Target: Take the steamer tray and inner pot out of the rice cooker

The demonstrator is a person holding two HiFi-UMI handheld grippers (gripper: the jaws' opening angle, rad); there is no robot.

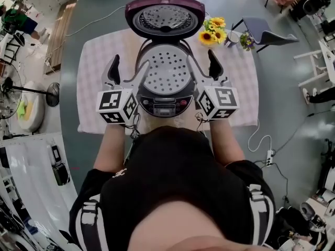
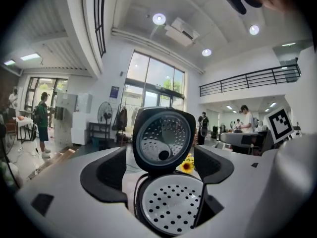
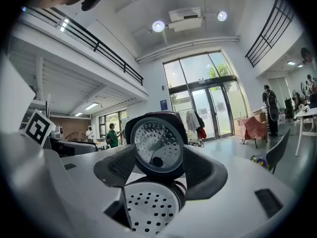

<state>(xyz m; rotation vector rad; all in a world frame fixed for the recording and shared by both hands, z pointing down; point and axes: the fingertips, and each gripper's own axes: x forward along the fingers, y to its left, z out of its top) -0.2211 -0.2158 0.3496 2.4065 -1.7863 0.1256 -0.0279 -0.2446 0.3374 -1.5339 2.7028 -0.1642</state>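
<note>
While the steamer tray (image 1: 167, 76) sits in the open rice cooker (image 1: 165, 106), the left claw (image 1: 129, 70) and right claw (image 1: 202, 66) flank it, both spread and empty, so pinching its rim probably comes next.

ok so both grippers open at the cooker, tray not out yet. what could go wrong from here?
1. The steamer tray sits in the rice cooker, with the left gripper and right gripper open on either side; an uneven pinch may tilt or drop it.
2. The open lid stands just behind the tray; lifting could knock it.
3. The sunflowers stand on the right gripper's side; a wide swing might hit them.
</note>
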